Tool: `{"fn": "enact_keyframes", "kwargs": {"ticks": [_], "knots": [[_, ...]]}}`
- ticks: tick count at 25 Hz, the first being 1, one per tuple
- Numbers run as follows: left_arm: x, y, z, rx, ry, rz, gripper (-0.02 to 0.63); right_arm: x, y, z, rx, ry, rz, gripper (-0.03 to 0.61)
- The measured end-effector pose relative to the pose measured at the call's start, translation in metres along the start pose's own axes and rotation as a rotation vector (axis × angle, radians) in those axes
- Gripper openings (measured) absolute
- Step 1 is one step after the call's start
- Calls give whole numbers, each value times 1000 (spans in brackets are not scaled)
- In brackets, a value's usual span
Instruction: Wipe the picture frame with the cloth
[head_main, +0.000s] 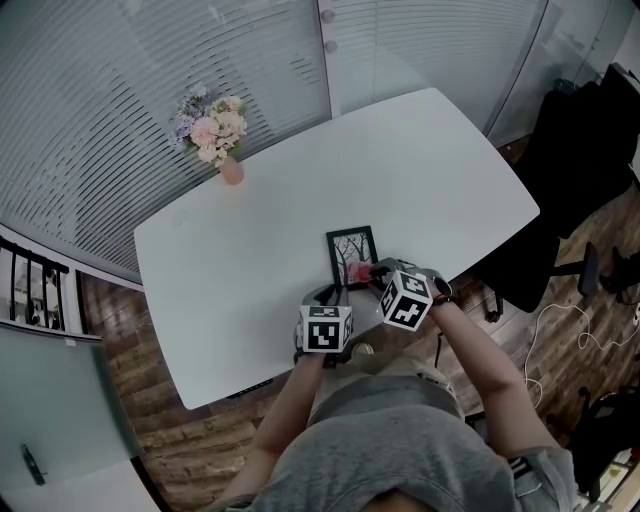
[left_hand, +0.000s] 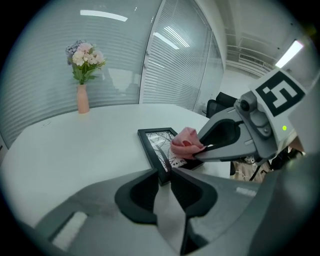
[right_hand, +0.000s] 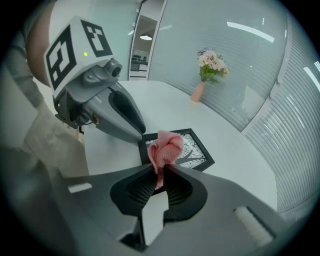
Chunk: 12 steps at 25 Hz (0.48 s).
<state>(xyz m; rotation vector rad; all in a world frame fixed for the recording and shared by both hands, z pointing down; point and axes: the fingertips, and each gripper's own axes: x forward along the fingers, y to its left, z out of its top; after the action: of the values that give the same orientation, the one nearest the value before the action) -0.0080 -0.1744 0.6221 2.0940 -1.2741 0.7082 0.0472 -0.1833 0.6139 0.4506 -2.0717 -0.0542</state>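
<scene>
The picture frame (head_main: 352, 250) lies flat on the white table (head_main: 250, 230), just below the middle of my head view and close to the table's near edge. It has a black border around a drawing of bare branches. A bunched pink cloth (right_hand: 165, 147) rests on the frame's lower right part in the head view, touching the glass.

My right gripper (right_hand: 159, 172) has the cloth: its 2 jaws are clamped together on the cloth's lower fold, and the rest of the fabric puffs out ahead of the tips.

My left gripper (left_hand: 165, 175) sits at the frame's near corner. Its jaws are only a narrow gap apart, with that corner between the tips. The pads look pressed against the frame's edges (I read it as a grip on the corner, not a loose straddle). In the right gripper view, its tip meets the frame's left corner.

Further out, a vase of pale flowers (head_main: 215, 135) stands at the table's far corner, in the upper left of the head view and well apart from the frame. Dark chairs (head_main: 570, 170) stand at the right edge.
</scene>
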Motion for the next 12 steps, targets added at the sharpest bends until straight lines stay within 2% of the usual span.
{"fn": "enact_keyframes", "kwargs": {"ticks": [7,12], "knots": [[-27,-4,4,8,-60,-3,81,-22,15,15,140,-116,-91,40],[-55,-6,-2,-12,-97,9,46,-43,35,24,288,-196,-123,40]]}}
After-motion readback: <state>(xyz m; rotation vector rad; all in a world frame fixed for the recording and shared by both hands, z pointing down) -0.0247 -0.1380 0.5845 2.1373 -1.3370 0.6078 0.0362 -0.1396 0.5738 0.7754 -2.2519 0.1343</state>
